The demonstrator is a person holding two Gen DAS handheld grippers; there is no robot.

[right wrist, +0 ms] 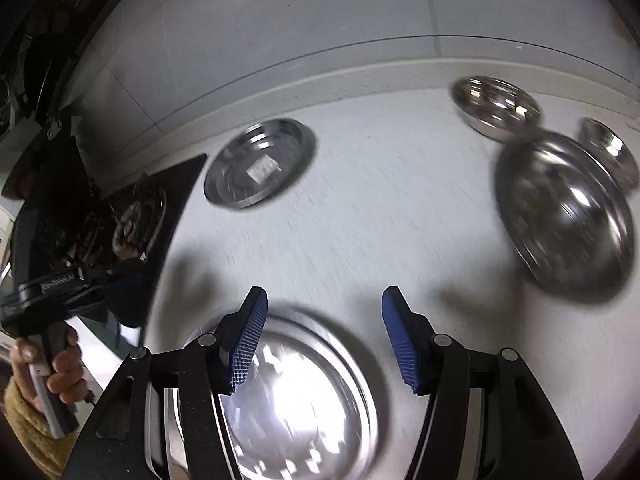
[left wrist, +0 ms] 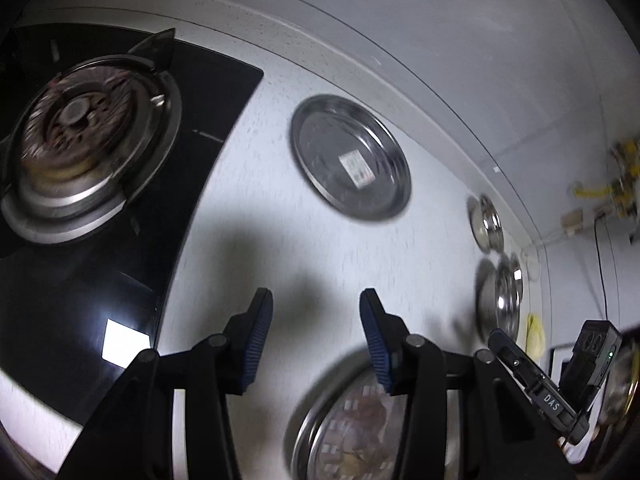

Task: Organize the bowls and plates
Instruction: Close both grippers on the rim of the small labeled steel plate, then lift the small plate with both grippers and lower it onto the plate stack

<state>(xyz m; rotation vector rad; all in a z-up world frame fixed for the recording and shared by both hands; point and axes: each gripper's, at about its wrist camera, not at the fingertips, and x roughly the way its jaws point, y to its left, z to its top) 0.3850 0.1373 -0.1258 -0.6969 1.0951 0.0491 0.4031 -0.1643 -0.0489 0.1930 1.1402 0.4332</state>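
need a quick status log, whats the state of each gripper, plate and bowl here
left gripper: open, nothing between the pads
right gripper: open, nothing between the pads
stickered plate: flat on the counter, alone, empty
near plate: flat on the counter below the right gripper, not gripped
large bowl: upright, empty
two small bowls: upright, beyond the large bowl
stove burner: no flame visible

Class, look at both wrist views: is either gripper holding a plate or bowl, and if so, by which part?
Nothing is held. The left gripper and the right gripper both stand open with only the countertop between their pads; the steel plate lies below, ungripped.
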